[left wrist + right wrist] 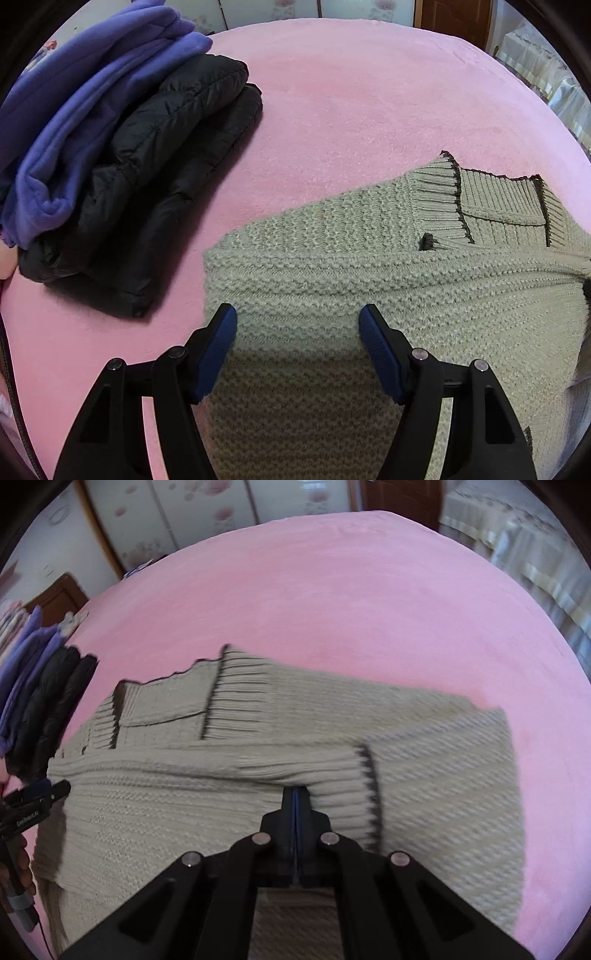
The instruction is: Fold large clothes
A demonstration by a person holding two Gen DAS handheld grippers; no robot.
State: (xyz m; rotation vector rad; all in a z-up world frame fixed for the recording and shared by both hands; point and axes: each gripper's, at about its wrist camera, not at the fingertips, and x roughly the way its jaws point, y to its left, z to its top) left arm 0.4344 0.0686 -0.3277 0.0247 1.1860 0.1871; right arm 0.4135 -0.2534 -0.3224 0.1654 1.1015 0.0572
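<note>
Sweater point(332, 266): lies partly folded on the pink bed point(351, 92)
Left gripper point(297, 317): jaws apart over the knit
Right gripper point(295, 794): jaws together at the sleeve cuff point(332, 775) — grip unclear
Next: likely the sleeve needs carrying across — judged only

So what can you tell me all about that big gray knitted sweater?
The sweater is chunky beige-gray knit with ribbed bands edged in dark trim. It lies flat on the pink bed cover, a sleeve folded across its body. The left claw hangs open over it. The right claw is shut at the sleeve's ribbed cuff; whether it pinches the knit is unclear.
</note>
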